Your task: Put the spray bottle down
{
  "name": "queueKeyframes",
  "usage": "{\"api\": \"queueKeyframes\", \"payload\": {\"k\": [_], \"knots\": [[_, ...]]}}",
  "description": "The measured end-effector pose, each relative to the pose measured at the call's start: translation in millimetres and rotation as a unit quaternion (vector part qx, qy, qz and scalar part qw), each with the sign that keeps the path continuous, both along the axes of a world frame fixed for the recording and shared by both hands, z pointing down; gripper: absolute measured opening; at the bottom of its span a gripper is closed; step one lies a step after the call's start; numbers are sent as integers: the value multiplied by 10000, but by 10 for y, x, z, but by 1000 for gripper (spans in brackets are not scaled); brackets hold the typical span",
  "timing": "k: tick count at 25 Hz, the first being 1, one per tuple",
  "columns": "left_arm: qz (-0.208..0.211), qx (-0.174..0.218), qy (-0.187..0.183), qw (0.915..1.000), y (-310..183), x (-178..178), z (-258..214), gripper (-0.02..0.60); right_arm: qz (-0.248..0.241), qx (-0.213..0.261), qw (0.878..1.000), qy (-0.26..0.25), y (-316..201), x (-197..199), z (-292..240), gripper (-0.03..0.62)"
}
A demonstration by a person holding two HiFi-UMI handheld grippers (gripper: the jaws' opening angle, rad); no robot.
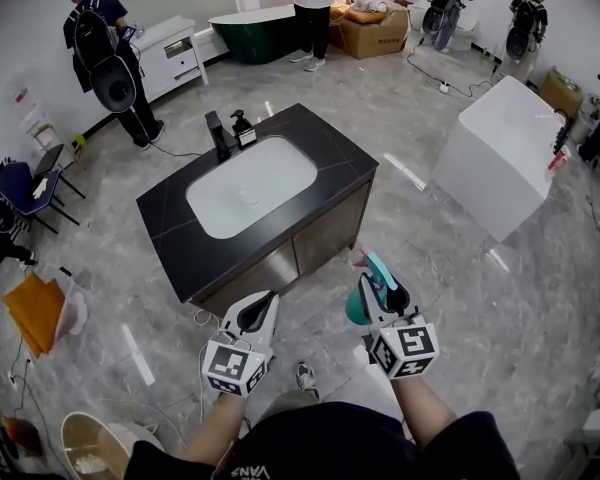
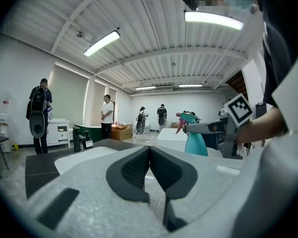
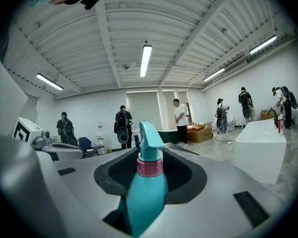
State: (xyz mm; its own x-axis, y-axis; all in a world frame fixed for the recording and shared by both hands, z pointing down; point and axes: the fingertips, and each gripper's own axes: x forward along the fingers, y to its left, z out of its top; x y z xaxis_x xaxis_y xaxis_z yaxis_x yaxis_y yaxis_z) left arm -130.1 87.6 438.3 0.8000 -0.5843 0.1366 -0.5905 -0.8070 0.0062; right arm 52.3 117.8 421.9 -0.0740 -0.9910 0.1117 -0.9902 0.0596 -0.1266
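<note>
Right gripper (image 1: 383, 288) first: its ribbed black pads are clamped on the spray bottle (image 3: 146, 192), which stands upright between them. It's smooth teal plastic with a pink collar and a teal trigger head. In the head view the bottle is in the air over the floor, short of the vanity and touching nothing but the pads.

Left gripper (image 2: 150, 167) now: jaws pressed together with nothing between them, its grey shell matte and grainy. It sits level beside the right one with a gap between them.

Ahead, glossy grey marbled floor (image 1: 430, 298) lies open up to the near edge of the black countertop (image 1: 320, 143), a flat dark slab set corner-on. A smooth white rounded-rectangle basin (image 1: 250, 183) is sunk in it. A black faucet (image 1: 218, 133) and a small dispenser (image 1: 243, 128) stand at the far rim, and the corners beside the basin are bare. The cabinet front (image 1: 310, 238) below looks brushed and brownish.

Off right, well apart across open floor, is a white boxy block (image 1: 505, 153).
</note>
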Motion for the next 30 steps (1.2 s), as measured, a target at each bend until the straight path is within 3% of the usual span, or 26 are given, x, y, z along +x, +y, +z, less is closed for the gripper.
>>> {"api": "queueKeyframes", "payload": {"k": [11, 21, 30], "knots": [[266, -71, 24, 9996, -696, -51, 86, 11, 311, -18, 9995, 80, -622, -19, 23, 155], [-4, -116, -14, 9999, -1247, -30, 180, 11, 152, 14, 9999, 16, -1347, 152, 115, 155], [-288, -155, -38, 9995, -1915, 298, 238, 11, -157, 1, 9999, -45, -2219, 512, 199, 155]]}}
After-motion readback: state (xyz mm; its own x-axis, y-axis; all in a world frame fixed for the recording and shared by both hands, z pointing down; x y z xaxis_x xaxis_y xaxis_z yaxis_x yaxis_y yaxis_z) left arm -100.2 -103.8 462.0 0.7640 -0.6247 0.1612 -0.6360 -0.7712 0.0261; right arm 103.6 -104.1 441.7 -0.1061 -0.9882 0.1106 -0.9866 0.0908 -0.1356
